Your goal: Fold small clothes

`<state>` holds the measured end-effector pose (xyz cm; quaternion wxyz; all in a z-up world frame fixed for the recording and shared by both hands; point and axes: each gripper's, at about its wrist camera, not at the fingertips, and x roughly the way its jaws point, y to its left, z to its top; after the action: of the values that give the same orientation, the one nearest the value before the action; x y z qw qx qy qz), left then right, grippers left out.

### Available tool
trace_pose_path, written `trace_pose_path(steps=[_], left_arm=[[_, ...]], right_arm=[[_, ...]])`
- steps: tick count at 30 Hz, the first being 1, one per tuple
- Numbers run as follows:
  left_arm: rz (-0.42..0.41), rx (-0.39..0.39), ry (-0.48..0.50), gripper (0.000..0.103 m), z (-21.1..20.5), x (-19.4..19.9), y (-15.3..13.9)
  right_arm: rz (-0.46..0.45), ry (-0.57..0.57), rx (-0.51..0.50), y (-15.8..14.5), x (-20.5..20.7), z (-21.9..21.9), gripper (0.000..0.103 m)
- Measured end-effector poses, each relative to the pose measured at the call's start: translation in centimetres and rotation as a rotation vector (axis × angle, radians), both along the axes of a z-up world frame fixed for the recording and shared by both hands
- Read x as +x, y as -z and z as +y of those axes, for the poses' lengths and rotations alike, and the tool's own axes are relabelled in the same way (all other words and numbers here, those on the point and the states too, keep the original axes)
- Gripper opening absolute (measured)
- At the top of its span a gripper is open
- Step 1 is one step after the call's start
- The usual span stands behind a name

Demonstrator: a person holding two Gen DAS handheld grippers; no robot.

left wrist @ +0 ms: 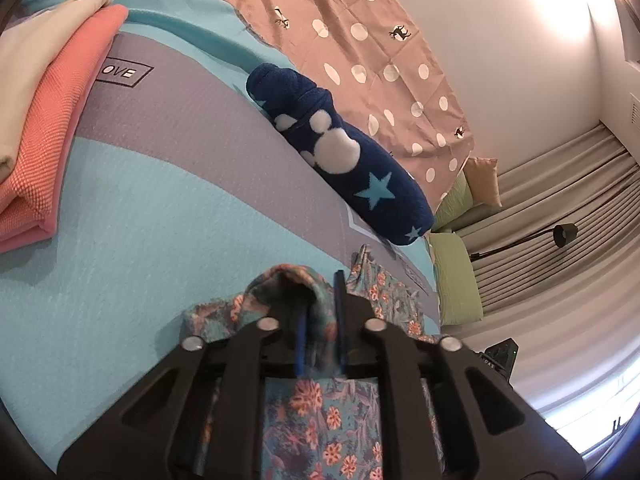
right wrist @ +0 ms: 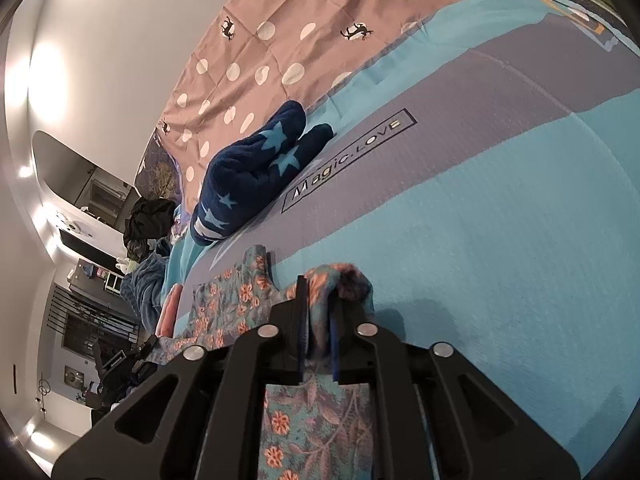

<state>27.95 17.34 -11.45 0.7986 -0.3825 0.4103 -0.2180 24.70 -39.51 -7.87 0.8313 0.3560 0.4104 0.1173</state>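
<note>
A small floral garment (left wrist: 316, 420), teal with orange flowers, lies on the blue and grey bed cover (left wrist: 160, 208). My left gripper (left wrist: 320, 312) is shut on a bunched fold of it. In the right wrist view my right gripper (right wrist: 318, 312) is shut on another bunched edge of the same floral garment (right wrist: 312, 432), and a strap of it (right wrist: 256, 268) lies flat to the left. Both grips sit just above the cover.
A rolled navy fleece piece with stars (left wrist: 344, 160) lies beyond the garment; it also shows in the right wrist view (right wrist: 256, 176). Folded pink and cream cloths (left wrist: 44, 128) are stacked at the left. A brown dotted blanket (left wrist: 360, 48) covers the far side.
</note>
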Motion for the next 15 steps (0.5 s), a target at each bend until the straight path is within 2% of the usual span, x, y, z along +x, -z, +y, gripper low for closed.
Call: trace_pose_path(steps=[2,7,8,10,15], left_arm=[[-0.01,0.009,0.001,0.031,-0.1,-0.4,-0.5],[-0.038,0.036,0.031,0.033,-0.4,-1.7,-1.7],[-0.041,0.048,0.04,0.027,-0.6,-1.8,-1.8],[-0.05,0.059,0.061,0.009,-0.9,-1.7,-2.0],[-0.065,0.035,0.016,0.009,-0.8,0.2,-3.4]], right_arm=[[-0.007,-0.018,-0.013,-0.4,-0.3,0.3,0.02],[-0.01,-0.053,-0.047,-0.9,-0.8,1.3,0.022],[-0.012,-0.057,-0.057,-1.0,-0.8,1.4,0.022],[-0.029,-0.061,-0.053,-1.2,-0.9,1.6,0.007],[-0.076,0.028,0.039,-2.3,0.8,0.1,0.006]])
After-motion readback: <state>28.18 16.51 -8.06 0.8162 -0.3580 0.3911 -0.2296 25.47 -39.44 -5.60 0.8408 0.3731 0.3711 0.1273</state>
